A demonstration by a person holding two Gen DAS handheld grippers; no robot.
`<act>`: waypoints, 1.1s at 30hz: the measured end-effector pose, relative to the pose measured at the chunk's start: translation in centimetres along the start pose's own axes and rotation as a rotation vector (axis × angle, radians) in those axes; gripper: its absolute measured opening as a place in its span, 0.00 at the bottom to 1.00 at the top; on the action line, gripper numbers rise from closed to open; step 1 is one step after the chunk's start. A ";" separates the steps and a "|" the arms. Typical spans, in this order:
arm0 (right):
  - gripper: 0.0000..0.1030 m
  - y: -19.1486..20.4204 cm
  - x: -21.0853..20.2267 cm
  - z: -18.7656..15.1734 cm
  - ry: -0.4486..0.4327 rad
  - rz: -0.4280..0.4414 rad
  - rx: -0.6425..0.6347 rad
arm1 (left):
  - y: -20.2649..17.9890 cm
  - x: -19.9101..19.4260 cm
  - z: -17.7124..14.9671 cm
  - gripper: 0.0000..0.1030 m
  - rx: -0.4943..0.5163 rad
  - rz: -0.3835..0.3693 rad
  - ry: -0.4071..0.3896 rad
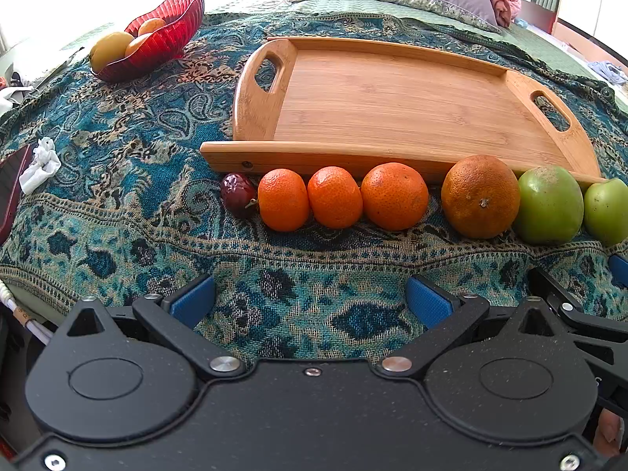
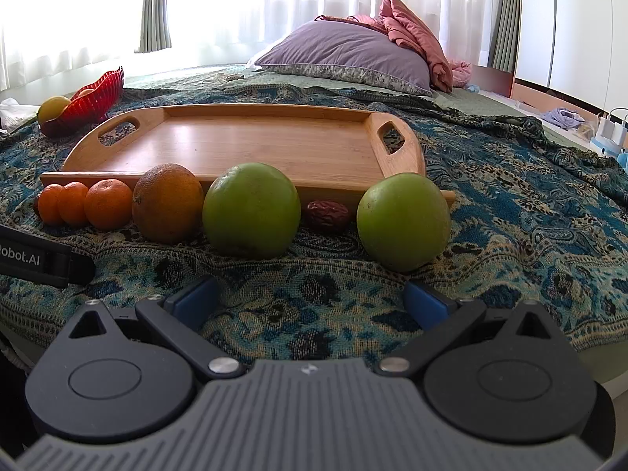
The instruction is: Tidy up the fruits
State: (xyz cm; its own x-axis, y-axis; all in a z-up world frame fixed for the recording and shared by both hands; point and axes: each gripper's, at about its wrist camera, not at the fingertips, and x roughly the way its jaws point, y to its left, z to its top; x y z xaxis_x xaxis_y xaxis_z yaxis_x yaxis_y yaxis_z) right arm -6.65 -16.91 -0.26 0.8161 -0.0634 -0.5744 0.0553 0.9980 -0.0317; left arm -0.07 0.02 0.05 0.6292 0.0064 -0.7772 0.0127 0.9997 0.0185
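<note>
A wooden tray (image 1: 392, 98) (image 2: 243, 145) lies bare on the patterned blanket. A row of fruit lies along its near edge: a red date (image 1: 236, 194), three small oranges (image 1: 334, 197) (image 2: 108, 203), a large orange (image 1: 480, 196) (image 2: 168, 202), two green apples (image 1: 549, 204) (image 2: 251, 210) (image 2: 403, 220) and a second date (image 2: 327, 216) between the apples. My left gripper (image 1: 310, 302) is open and empty, in front of the small oranges. My right gripper (image 2: 310, 298) is open and empty, in front of the apples.
A red glass bowl (image 1: 165, 35) (image 2: 92, 100) holding yellow and orange fruit stands at the back left. A crumpled tissue (image 1: 39, 165) lies at the left. A purple pillow (image 2: 345, 55) and pink cloth lie behind the tray. The left gripper's body (image 2: 39, 261) shows at the right view's left edge.
</note>
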 end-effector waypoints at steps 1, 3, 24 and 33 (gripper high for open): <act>1.00 0.0 0.0 0.0 0.000 0.000 0.000 | 0.0 0.0 0.0 1.00 0.000 0.000 0.000; 1.00 0.0 0.0 0.0 0.000 -0.001 0.002 | 0.0 0.0 0.0 1.00 0.000 0.000 0.000; 1.00 0.0 -0.2 0.1 -0.002 -0.003 0.003 | -0.1 -0.5 0.1 1.00 0.001 0.001 -0.008; 1.00 -0.3 -0.1 0.2 0.003 0.004 0.016 | -0.7 -1.1 0.0 1.00 0.010 0.010 -0.014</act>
State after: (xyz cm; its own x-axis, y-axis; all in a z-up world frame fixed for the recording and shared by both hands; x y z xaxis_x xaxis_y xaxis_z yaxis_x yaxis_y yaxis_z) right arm -6.61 -17.19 -0.06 0.8147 -0.0596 -0.5768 0.0612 0.9980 -0.0166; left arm -0.74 -0.66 0.86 0.6403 0.0165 -0.7679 0.0141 0.9993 0.0332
